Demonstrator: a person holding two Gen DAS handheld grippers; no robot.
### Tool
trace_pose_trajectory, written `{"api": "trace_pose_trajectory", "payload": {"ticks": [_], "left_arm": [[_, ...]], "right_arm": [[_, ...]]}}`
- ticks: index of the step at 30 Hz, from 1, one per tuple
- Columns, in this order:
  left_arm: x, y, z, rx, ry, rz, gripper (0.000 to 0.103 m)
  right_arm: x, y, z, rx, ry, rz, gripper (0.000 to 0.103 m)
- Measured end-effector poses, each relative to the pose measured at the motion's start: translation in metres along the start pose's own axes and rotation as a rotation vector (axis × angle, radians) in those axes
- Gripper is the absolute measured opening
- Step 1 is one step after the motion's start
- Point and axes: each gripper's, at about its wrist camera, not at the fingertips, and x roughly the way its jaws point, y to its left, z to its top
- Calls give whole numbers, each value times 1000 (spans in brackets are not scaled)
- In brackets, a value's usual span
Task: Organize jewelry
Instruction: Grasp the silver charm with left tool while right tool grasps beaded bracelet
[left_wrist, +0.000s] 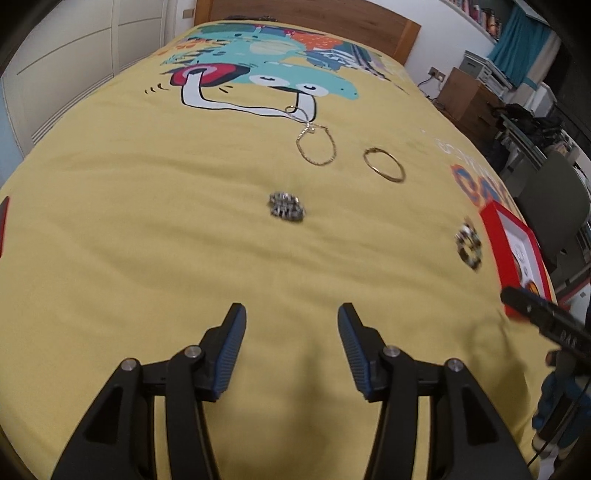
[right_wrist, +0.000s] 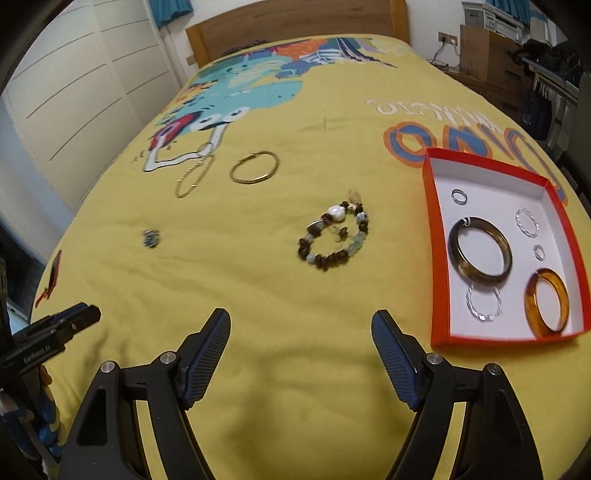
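Jewelry lies on a yellow bedspread. In the left wrist view a small silver chain bracelet (left_wrist: 286, 206) lies ahead of my open, empty left gripper (left_wrist: 291, 314), with a gold chain (left_wrist: 317, 144) and a gold bangle (left_wrist: 384, 164) farther off. In the right wrist view a beaded stone bracelet (right_wrist: 334, 236) lies ahead of my open, empty right gripper (right_wrist: 301, 321). A red box (right_wrist: 436, 280) at the right holds a dark bangle (right_wrist: 480, 249), an amber bangle (right_wrist: 546, 302) and several silver rings.
The bed's wooden headboard (right_wrist: 291, 26) is at the far end. White wardrobe doors (right_wrist: 74, 96) stand to the left. Cardboard boxes and clutter (right_wrist: 491, 55) stand past the bed's right edge. A red lid (right_wrist: 51, 277) shows at the bed's left edge.
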Motion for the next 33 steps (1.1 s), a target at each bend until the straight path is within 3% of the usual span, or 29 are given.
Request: {"api": "trace_pose_trajectory", "payload": {"ticks": [8, 16, 17, 19, 20, 22, 24, 26, 27, 33], "left_arm": [[57, 11, 56, -90, 25, 2, 50], [91, 0, 71, -43, 45, 24, 46], [92, -2, 70, -30, 38, 27, 43], [92, -4, 66, -4, 30, 24, 23], [91, -4, 64, 3, 26, 18, 22], [88, -4, 60, 10, 14, 1, 22], [86, -3, 57, 17, 7, -6, 22], [83, -2, 55, 13, 0, -12, 22], [80, -1, 54, 9, -4, -18, 22], [59, -2, 46, 6, -31, -49, 21]], "right_arm": [[45, -8, 34, -6, 22, -23, 78], [78, -14, 58, 8, 46, -35, 77], [83, -14, 60, 7, 50, -36, 75], [90, -14, 61, 3, 53, -39, 60], [92, -14, 61, 2, 54, -42, 55], [96, -14, 61, 2, 50, -35, 33], [97, -13, 59, -10, 44, -28, 22], [95, -10, 57, -33, 30, -28, 20], [94, -9, 56, -38, 23, -26, 15], [81, -3, 50, -57, -15, 12, 14]]}}
